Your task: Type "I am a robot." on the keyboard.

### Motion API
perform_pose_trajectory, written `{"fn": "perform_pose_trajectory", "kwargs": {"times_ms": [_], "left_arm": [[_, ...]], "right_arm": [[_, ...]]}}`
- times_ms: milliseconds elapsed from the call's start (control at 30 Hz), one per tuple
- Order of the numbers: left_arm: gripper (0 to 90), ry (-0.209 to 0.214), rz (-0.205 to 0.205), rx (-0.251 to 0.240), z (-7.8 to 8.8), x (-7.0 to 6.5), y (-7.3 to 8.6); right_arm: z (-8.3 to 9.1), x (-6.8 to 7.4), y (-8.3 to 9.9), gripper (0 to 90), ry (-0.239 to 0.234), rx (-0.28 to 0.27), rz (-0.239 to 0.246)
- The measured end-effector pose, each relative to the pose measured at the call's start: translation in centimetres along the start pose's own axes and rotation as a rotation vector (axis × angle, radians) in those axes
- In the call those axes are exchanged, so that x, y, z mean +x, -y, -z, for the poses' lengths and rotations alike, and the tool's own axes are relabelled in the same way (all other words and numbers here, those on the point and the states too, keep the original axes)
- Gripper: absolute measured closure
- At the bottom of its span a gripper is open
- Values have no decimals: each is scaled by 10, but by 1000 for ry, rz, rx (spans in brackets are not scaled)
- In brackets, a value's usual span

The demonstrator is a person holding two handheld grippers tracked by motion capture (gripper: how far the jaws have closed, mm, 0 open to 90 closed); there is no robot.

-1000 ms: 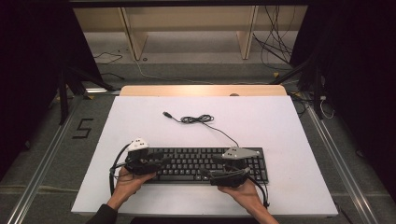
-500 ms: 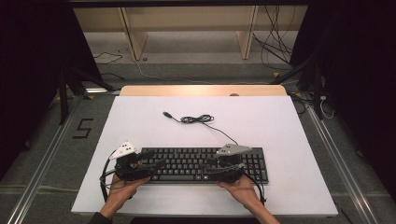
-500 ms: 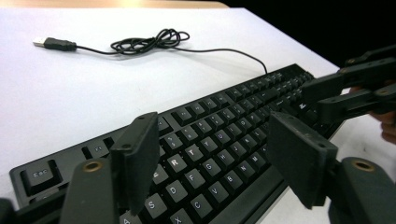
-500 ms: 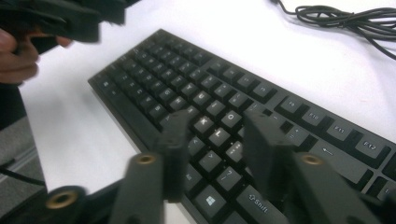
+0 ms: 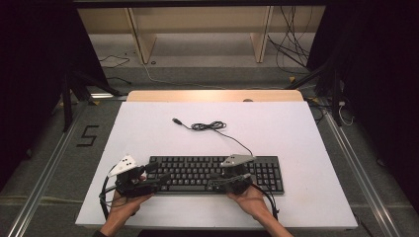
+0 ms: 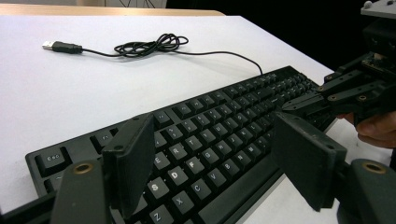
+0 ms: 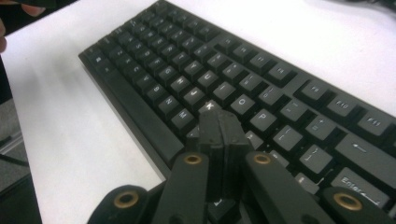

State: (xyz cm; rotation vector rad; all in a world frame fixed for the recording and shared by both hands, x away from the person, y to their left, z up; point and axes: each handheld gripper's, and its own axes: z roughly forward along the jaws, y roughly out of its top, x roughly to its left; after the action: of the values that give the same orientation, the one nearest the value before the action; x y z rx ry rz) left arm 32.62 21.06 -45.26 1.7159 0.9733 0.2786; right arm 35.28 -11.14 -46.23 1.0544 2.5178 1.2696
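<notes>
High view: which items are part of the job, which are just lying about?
In the job:
keyboard
left gripper, fingers open
right gripper, fingers shut over the keys

Lying about:
the keyboard's coiled cable and USB plug
white table

Between the earlier frames and this one, the left gripper (image 5: 154, 178) shifted left toward the near-left end of the keyboard (image 5: 257, 170), and its jaws opened wide above the keys. The right gripper (image 5: 220, 181) closed its jaws, pads meeting over the keys.
</notes>
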Motion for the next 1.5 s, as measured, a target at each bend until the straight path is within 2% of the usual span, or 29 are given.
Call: {"fn": "perform_pose_trajectory", "kwargs": {"times_ms": [333, 967, 1367, 1500], "left_arm": [[282, 5, -28, 6, 5, -4, 6], [277, 5, -25, 10, 5, -6, 8], [277, 6, -27, 16, 5, -6, 9], [277, 6, -28, 17, 4, -6, 10]], "right_arm": [[-8, 0, 2, 900, 6, 27, 12], [-18, 0, 4, 900, 22, 76, 16], [-18, 1, 5, 900, 29, 73, 15], [-14, -2, 4, 891, 20, 49, -9]]}}
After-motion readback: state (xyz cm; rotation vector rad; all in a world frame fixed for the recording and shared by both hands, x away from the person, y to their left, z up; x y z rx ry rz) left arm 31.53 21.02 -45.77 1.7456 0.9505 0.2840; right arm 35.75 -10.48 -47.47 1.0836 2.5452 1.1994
